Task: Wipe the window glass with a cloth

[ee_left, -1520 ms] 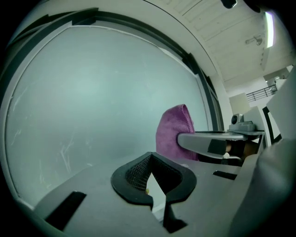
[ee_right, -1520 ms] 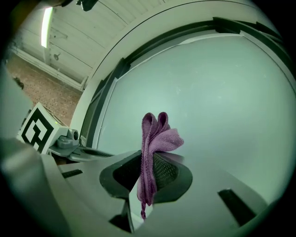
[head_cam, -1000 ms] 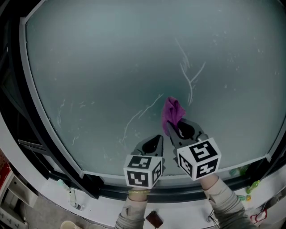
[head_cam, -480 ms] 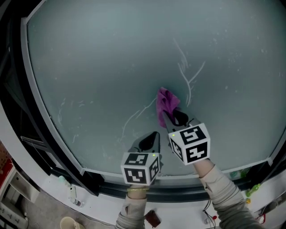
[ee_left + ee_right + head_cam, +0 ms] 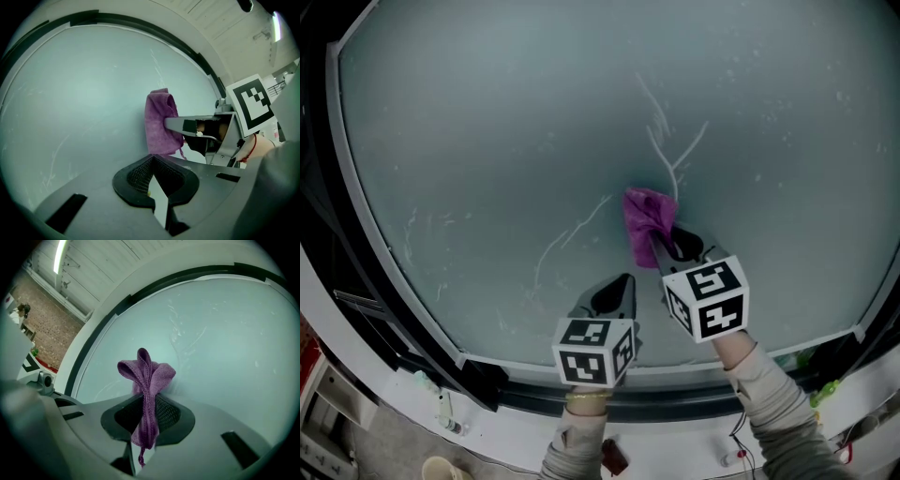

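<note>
Left of the cloth, my left gripper (image 5: 617, 289) hung idle near the window glass (image 5: 506, 131), fingers together on nothing. My right gripper (image 5: 664, 251) clamped the purple cloth (image 5: 647, 217), whose bunched end stood beyond the fingertips, apparently against the pane, ready for the streaks (image 5: 661, 141).

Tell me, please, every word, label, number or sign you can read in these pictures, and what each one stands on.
None: no words, numbers or brands are readable.
Left cube on the left gripper: black-and-white square marker, no letters.
Right cube on the right gripper: the same.
Small green items below the window frame: too small to read.
</note>
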